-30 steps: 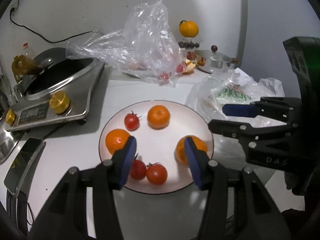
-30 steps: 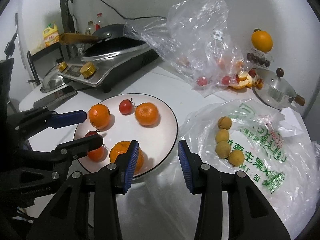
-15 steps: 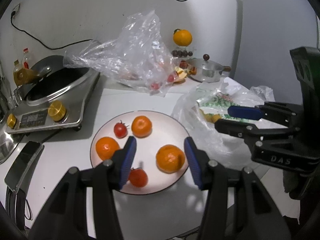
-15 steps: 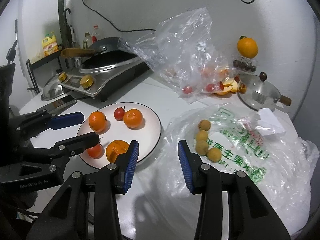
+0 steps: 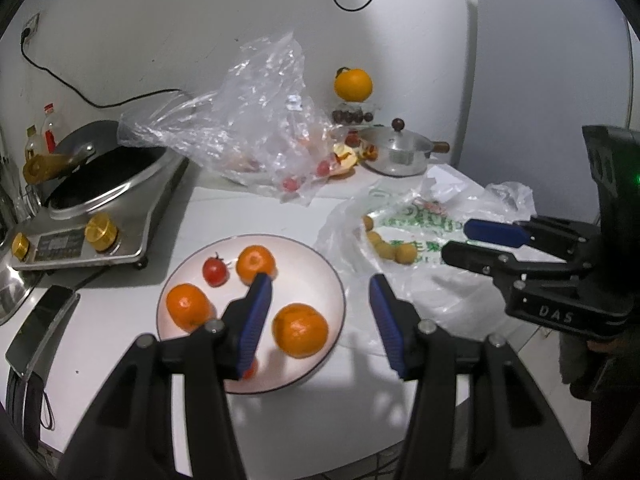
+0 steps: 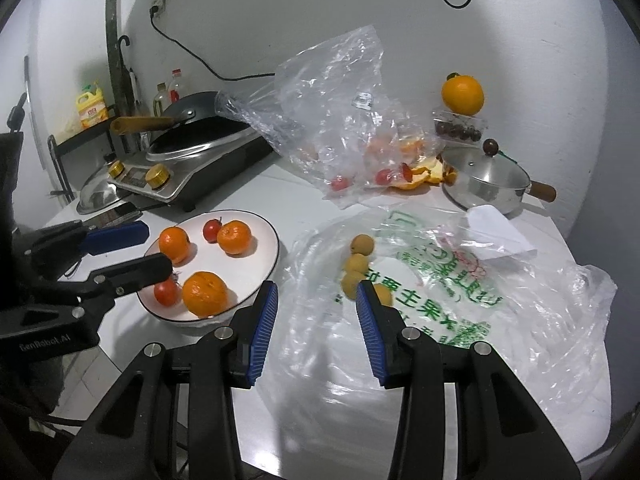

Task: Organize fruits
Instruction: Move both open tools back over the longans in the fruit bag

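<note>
A white plate holds three oranges, the nearest one at its front, plus a small tomato and another half hidden behind a finger. My left gripper hovers above the plate's right edge. Its jaws are opening and nothing is between them. To the right, several longans lie on a printed plastic bag. My right gripper stands open above the gap between plate and longans, holding nothing. Each gripper shows in the other's view: left, right.
An induction cooker with a wok stands at the back left, a phone in front of it. A crumpled clear bag with tomatoes, a lidded pot and an orange on a box line the wall. The table's front edge lies just below the grippers.
Both grippers have drawn back from the plate and risen a little, so plate and fruit look smaller and farther. The left jaws stand slightly wider. No fruit has moved.
</note>
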